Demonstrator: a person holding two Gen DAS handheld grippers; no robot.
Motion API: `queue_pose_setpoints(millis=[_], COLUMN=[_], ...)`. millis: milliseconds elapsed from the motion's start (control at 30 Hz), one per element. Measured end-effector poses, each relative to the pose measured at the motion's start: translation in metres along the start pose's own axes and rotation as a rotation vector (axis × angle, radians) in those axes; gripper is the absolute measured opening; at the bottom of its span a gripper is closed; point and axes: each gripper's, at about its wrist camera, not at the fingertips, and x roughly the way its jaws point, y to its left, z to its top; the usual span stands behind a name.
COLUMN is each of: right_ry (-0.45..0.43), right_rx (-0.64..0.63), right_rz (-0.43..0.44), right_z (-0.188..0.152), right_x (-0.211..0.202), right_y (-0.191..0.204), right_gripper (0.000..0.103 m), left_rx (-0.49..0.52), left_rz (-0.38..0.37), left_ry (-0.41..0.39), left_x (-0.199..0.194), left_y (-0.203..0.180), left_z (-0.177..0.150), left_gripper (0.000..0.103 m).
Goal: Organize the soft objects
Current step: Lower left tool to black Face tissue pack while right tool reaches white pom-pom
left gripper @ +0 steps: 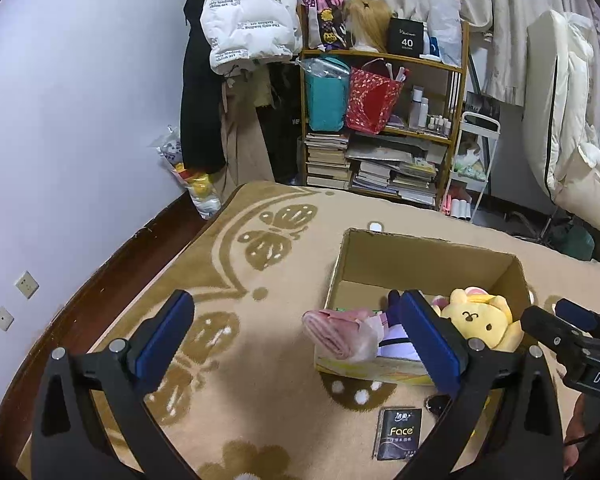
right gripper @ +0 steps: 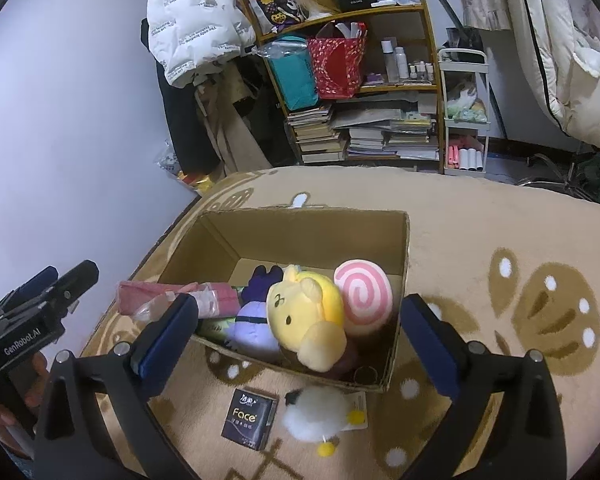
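A cardboard box stands on the patterned carpet and also shows in the left wrist view. In it lie a yellow plush bear, a purple plush, a pink swirl plush and a pink folded cloth in plastic that hangs over the left wall. A white fluffy plush with yellow feet and a black "Face" tissue pack lie on the carpet in front of the box. My right gripper is open above the box's near side. My left gripper is open, left of the box.
A wooden shelf with books, bags and bottles stands behind the carpet. Coats hang on its left. A white cart and bedding are at the right. The wall is at the left.
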Motion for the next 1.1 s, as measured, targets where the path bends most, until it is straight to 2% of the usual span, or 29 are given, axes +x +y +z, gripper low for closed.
queue_pose_setpoints(millis=[333, 600, 767, 867, 967, 1100], right_ry=[0.024, 0.050, 0.027, 0.023, 0.027, 0.051], right_rx=[-0.003, 0.008, 0.023, 0.028, 0.040, 0.037], right_rz=[-0.011, -0.040, -0.054, -0.043, -0.039, -0.045], right_z=[-0.014, -0.029, -0.039, -0.042, -0.046, -0.054], right_x=[-0.014, -0.020, -0.026, -0.028, -0.027, -0.018], right_y=[0.008, 0.010, 0.008, 0.007, 0.007, 0.005], right_gripper=[0.103, 0.103, 0.103, 0.103, 0.103, 0.103], left_rx=[-0.009, 0.004, -0.023, -0.017, 0.016, 0.028], left_rz=[0.001, 0.011, -0.052, -0.057, -0.070, -0.078], left_ry=[0.025, 0.070, 0.118, 0.123, 0.176, 0.199], left_x=[-0.017, -0.022, -0.022, -0.021, -0.015, -0.010], left_y=[0.008, 0.010, 0.012, 0.010, 0.007, 0.003], left_z=[-0.010, -0.035, -0.045, -0.050, -0.055, -0.064], left_gripper=[0.101, 0.101, 0.101, 0.101, 0.101, 0.101])
